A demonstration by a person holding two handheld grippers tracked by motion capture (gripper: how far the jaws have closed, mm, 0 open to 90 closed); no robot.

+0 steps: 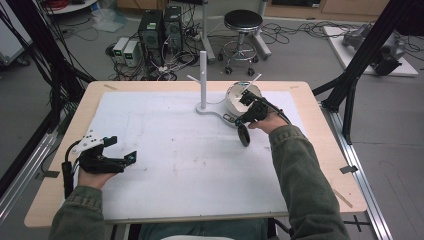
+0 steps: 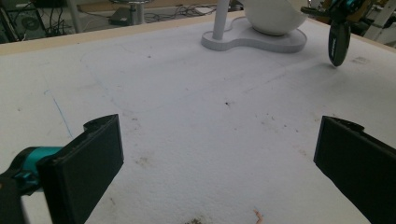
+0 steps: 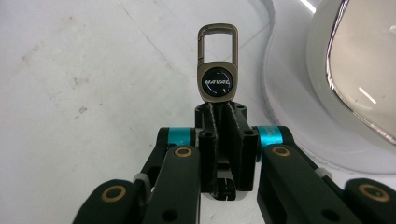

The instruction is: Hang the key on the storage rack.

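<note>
High view: my left gripper (image 1: 120,150) rests low at the near left of the white mat (image 1: 165,150), jaws spread wide, nothing between them. My right gripper (image 1: 243,121) is at the far right, just beside the white bowl (image 1: 239,97) that sits on the base of the white stand (image 1: 203,80). A dark oblong key fob (image 1: 243,135) hangs below it, just above the mat.

Left gripper view: both black pads (image 2: 91,154) stand far apart at the picture's edges, bare mat (image 2: 201,121) between them, gripping nothing. Far ahead, the stand's post (image 2: 219,18) and the bowl (image 2: 273,16) share their flat white base. To the far right the key fob (image 2: 338,43) hangs with its tip just above the mat; whether it touches, I cannot tell.

Right gripper view: my jaws are fully closed, pads pressed together on the lower end of a bronze-coloured key clip (image 3: 217,65). The clip stands straight out beyond the right gripper (image 3: 226,119), with an open loop at its far end and a dark round badge with lettering below that. The mat (image 3: 93,60) lies beneath, and the bowl's rim (image 3: 327,60) curves in at the right, near the clip but apart from it.
</note>
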